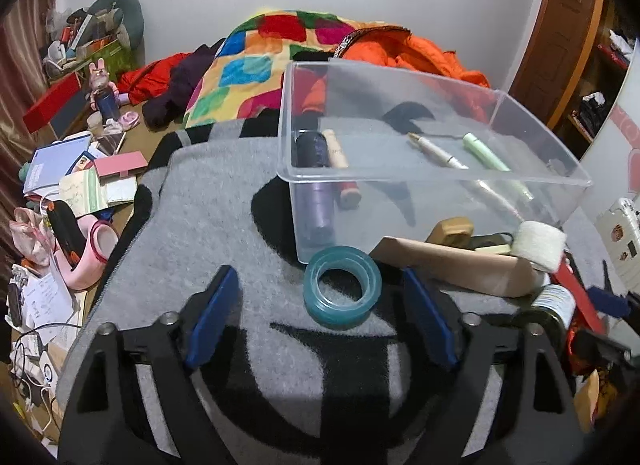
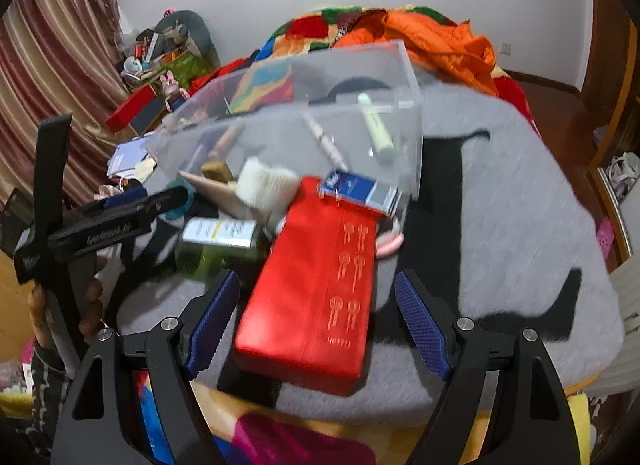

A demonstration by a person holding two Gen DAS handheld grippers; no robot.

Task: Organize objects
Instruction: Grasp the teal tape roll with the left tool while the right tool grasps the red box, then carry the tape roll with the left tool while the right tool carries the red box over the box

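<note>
A: Grippers first. Left gripper (image 1: pixel 320 305) — jaws apart, nothing clamped. Teal tape roll (image 1: pixel 341 289) lies flat on the grey blanket (image 1: pixel 192 225) at ctr of left wrist view, between the blue pads but closer to the right one; no pad presses on it.

B: Right gripper (image 2: pixel 316 313)?

A: Also spread wide, empty. Red box (image 2: pixel 316 293) sits between its fingers at lower ctr of right wrist view, angled, a gap on each side as far as the blur lets me tell.

B: Bin?

A: Clear plastic bin (image 1: pixel 400 181) at ctr-right of left view, on the blanket. Inside: purple tube (image 1: pixel 316 169) and tan stick (image 1: pixel 340 161) at left end, white pen (image 1: pixel 436 151) and pale green marker (image 1: pixel 488 155) toward the right.

B: Stuff outside it?

A: Just in front of the bin, right of ctr: brown paper roll (image 1: pixel 456 265), white fuzzy roll (image 1: pixel 540 245) on top of it, small jar w/ label (image 1: pixel 554 303) at its near end. In right view a blue carton (image 2: pixel 360 189) lies against the bin wall, touching the red box's far end; green bottle (image 2: pixel 220 241) lies left of the box.
</note>
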